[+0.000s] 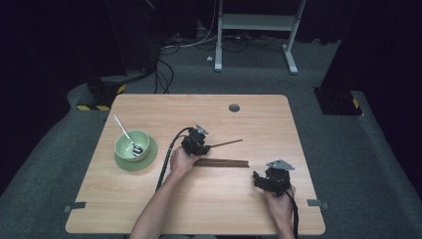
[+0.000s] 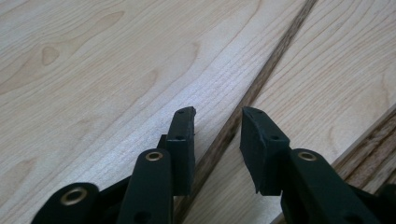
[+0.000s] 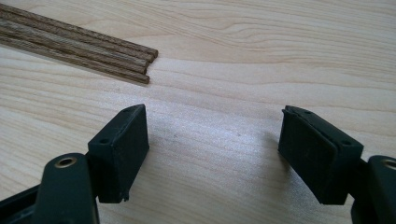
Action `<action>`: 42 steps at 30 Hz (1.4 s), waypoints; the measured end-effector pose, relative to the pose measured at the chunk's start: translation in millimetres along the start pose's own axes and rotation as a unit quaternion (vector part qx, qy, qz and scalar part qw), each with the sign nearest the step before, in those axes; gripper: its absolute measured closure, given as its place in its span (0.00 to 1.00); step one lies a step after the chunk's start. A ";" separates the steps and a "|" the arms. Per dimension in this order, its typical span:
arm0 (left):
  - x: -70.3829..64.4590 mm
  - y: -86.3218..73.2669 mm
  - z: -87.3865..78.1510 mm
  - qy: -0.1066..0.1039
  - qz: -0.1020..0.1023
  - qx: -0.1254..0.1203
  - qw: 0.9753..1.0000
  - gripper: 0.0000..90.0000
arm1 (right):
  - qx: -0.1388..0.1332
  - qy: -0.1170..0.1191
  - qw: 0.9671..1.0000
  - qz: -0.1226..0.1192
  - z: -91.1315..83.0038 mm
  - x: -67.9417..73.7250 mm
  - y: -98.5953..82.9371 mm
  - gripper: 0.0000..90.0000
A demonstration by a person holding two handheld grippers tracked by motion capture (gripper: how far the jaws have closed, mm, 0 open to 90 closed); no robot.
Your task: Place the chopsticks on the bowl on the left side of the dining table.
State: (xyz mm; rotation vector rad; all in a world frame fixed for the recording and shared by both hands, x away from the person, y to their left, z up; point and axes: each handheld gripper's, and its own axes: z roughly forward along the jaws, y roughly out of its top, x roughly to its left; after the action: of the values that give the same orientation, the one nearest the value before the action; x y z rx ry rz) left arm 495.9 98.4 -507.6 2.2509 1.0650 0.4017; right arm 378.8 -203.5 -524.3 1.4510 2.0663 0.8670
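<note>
Table: pale wood (image 1: 164, 107), with a dark round plug (image 1: 234, 107) near its far edge.
Left gripper: seen from above at mid-table (image 1: 198, 141), held in the person's left hand (image 1: 181, 160), a black cable (image 1: 166, 159) trailing back toward the near edge.
Left jaws: parted by a narrow gap in the left gripper view (image 2: 217, 127), with one stick (image 2: 254, 91) running up between them; the pads stood beside it and I could not make out any touch, so it was straddled, not gripped.
Stick: thin and dark, lying slantwise on the table; from above its free end pointed right, away from the left gripper (image 1: 226, 143).
Bundle: several more dark sticks lay side by side, flat, just right of the left hand (image 1: 224, 163); the single stick sat just beyond them, apart at its far end.
Right gripper: nearer the front edge, right of the bundle (image 1: 271, 181), held in the right hand (image 1: 279, 206).
Right jaws: spread wide over bare wood in the right gripper view (image 3: 212, 149), holding nothing; the bundle's ends (image 3: 140, 63) lay ahead of the one jaw, clear of it.
Bowl: green, on a green saucer (image 1: 122, 163) at the left of the table (image 1: 130, 142), well apart from both grippers.
Spoon: leaning in the bowl, handle up and to the left (image 1: 124, 132).
</note>
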 end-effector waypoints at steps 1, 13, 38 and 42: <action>1.3 -0.3 -0.1 0.000 -0.001 -0.001 1.000 0.74 | 0.000 0.000 1.000 0.000 0.0 0.0 0.0 0.26; 13.0 3.0 -0.3 0.001 0.011 0.013 1.000 0.86 | 0.000 0.000 1.000 -0.001 -0.1 0.0 -0.1 0.27; 45.4 -9.0 -7.2 0.016 -0.001 0.003 1.000 0.93 | -0.001 0.001 1.000 -0.001 -0.2 0.3 -0.2 0.27; 41.9 -8.2 -8.2 0.020 0.000 0.010 1.000 0.93 | -0.001 0.001 1.000 -0.001 -0.3 0.3 -0.2 0.27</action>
State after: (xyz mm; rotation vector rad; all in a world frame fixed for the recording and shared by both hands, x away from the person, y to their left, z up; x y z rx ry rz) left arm 513.4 138.2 -506.0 2.2699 1.0930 0.4396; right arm 378.3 -203.4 -524.3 1.4474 2.0684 0.8690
